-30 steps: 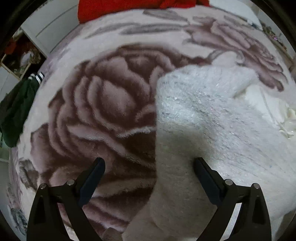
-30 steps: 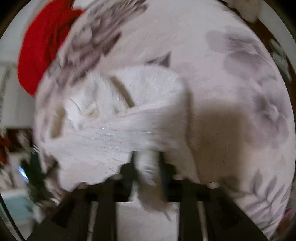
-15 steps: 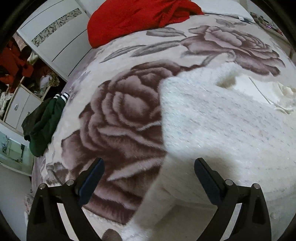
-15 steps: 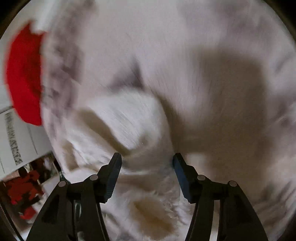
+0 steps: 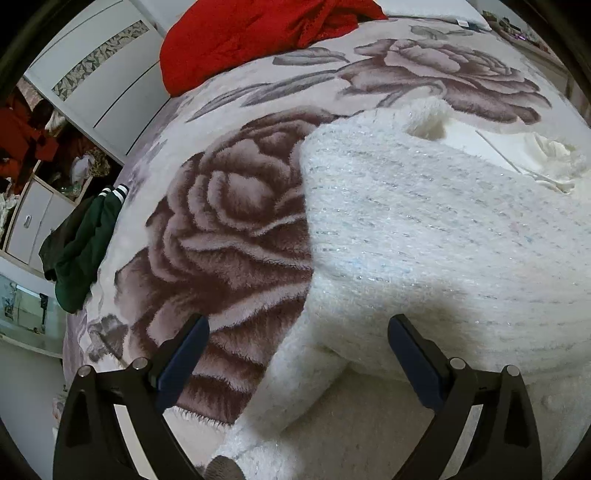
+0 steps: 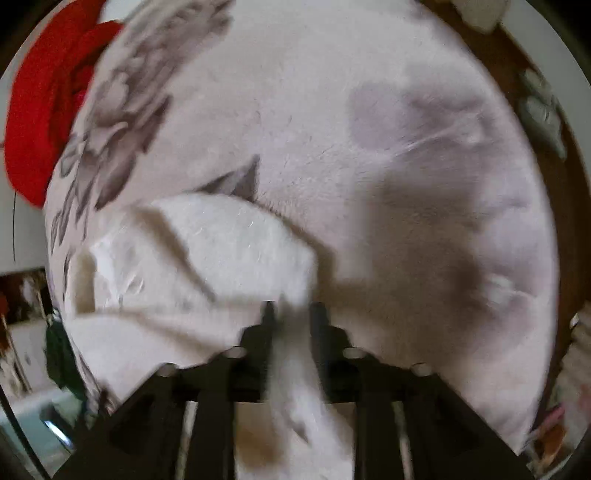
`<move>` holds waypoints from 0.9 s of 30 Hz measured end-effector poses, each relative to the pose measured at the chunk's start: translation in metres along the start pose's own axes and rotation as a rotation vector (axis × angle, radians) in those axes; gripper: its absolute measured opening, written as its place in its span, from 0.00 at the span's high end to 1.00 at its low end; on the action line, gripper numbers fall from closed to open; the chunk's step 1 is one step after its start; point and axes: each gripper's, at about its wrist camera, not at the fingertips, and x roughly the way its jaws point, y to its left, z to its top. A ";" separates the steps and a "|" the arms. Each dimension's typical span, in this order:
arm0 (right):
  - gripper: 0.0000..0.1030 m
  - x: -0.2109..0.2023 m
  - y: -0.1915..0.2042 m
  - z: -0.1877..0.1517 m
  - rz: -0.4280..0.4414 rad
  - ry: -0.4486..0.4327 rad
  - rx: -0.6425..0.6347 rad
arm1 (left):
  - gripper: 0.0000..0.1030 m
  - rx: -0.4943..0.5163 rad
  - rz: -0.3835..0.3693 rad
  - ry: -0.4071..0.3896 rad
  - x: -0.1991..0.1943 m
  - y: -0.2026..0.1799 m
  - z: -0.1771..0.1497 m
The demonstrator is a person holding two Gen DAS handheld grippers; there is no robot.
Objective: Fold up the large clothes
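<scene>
A fluffy white sweater (image 5: 424, 236) lies on the floral blanket (image 5: 229, 229) of a bed, partly folded, with a sleeve hanging toward me. My left gripper (image 5: 299, 350) is open and empty, its jaws wide apart just above the sleeve and the sweater's left edge. In the right wrist view the sweater (image 6: 221, 258) is bunched at lower left. My right gripper (image 6: 291, 314) is shut on a strip of the white sweater fabric that runs down between its jaws.
A red garment (image 5: 258, 33) lies at the far end of the bed and shows in the right wrist view (image 6: 40, 103). A dark green garment (image 5: 81, 243) hangs off the bed's left edge. White cabinets (image 5: 96, 81) stand beyond it.
My right gripper opened half a second ago and has shut again on sweater fabric, swinging back over the bed. My left gripper stayed open and pulled back and tilted up, showing more of the bed.
</scene>
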 end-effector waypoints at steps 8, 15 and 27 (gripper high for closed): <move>0.50 0.013 0.001 -0.110 -0.117 0.149 -0.234 | 0.04 -0.015 -0.012 0.015 -0.007 -0.003 -0.021; 0.65 0.052 -0.020 -0.083 -0.274 0.002 -0.092 | 0.04 0.062 -0.013 -0.005 0.001 -0.003 -0.039; 0.34 -0.062 -0.035 -0.167 -0.380 -0.029 -0.125 | 0.04 0.107 0.004 -0.049 -0.065 -0.033 -0.063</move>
